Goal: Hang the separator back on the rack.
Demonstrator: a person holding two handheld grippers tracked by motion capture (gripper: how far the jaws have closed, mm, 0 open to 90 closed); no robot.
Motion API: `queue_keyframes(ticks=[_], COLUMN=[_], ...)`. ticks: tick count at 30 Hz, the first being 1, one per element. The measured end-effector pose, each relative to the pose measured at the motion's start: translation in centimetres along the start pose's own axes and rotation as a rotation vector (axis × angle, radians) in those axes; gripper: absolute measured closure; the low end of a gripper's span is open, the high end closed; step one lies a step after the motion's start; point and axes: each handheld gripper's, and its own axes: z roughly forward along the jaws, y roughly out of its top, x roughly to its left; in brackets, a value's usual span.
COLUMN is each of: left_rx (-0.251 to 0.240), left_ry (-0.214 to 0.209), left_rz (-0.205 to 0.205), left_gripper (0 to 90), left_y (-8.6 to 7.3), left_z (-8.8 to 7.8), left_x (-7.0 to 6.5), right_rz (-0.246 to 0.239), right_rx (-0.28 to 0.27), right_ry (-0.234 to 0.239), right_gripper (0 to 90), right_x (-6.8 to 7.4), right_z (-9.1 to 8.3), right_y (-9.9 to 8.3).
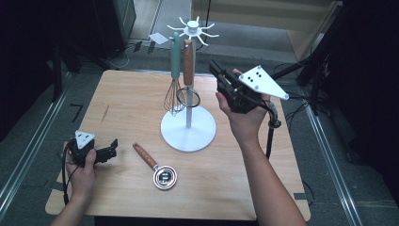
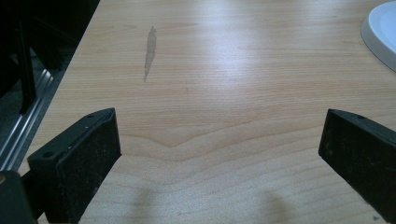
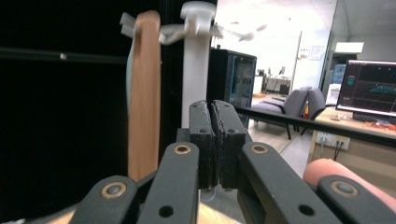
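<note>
The strainer (image 1: 160, 168), low in the middle on the worktop (image 1: 127, 117), looks light and stiff; grab its wooden handle with the released left claw (image 1: 109, 149), since the right claw (image 1: 215, 70) is clenched on nothing.

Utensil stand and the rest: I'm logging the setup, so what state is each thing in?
Utensil stand: upright on the table.
Teal-handled whisk: hanging from the stand.
Wooden-handled strainer: hanging beside the whisk.
Second wooden-handled strainer: lying flat on the table.
Left tool: open, empty.
Right tool: shut, empty.
</note>
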Motion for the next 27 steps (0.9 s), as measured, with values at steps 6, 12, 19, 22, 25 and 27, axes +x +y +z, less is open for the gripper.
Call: queue_keyframes(ticks=[6, 12, 19, 22, 25, 27], left_rx=[0.008, -0.003, 0.002, 0.003, 0.004, 0.014], left_ry=[0.024, 0.002, 0.021, 0.006, -0.029, -0.053], left_rz=[-0.005, 0.001, 0.003, 0.006, 0.01, 0.001], left_gripper=[0.0, 0.0, 6.4, 16.4, 28.4, 38.8], left_y=[0.0, 0.0, 0.3, 0.3, 0.4, 0.4], left_z=[0.1, 0.0, 0.5, 0.5, 0.6, 0.7], left_x=[0.0, -0.2, -0.8, -1.2, -1.4, -1.6], right_rz=[0.02, 0.04, 0.048, 0.05, 0.059, 0.062], right_rx=[0.062, 0.089, 0.134, 0.144, 0.156, 0.172], right_ry=[0.018, 0.015, 0.0, -0.008, -0.022, -0.026], right_gripper=[81.3, 74.6, 67.8, 65.3, 62.5, 61.9], right_x=[0.7, 0.9, 1.3, 1.3, 1.2, 1.1], right_z=[-1.2, -1.8, -2.7, -3.0, -3.5, -3.8], right_y=[-2.6, -4.7, -6.8, -7.6, -8.5, -9.1])
